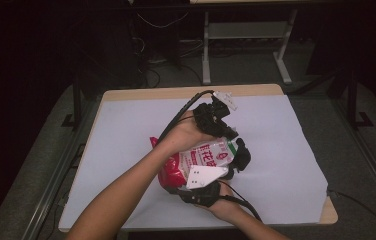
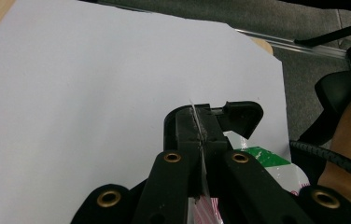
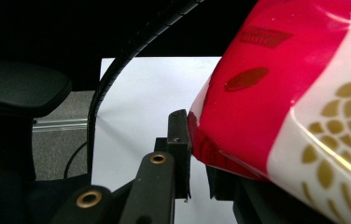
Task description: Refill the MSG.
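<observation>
Both claws are pinching the snack bag (image 1: 203,157): left claw (image 2: 200,128) gripping its thin edge, right claw (image 3: 193,140) its red end, whose bulge is hiding the far jaw.

Both forearms reach in; left gripper (image 1: 219,121) and right gripper (image 1: 226,172) each have jaws clamped.

We make out red Chinese characters on the white face of the red-and-white bag (image 1: 211,152) in the high view; 2 of them look like "花" and "鼓", the rest too blurred to read. In the right gripper view, the bag (image 3: 276,93) carries a small dark label with fine print near its top, too small to read.
</observation>
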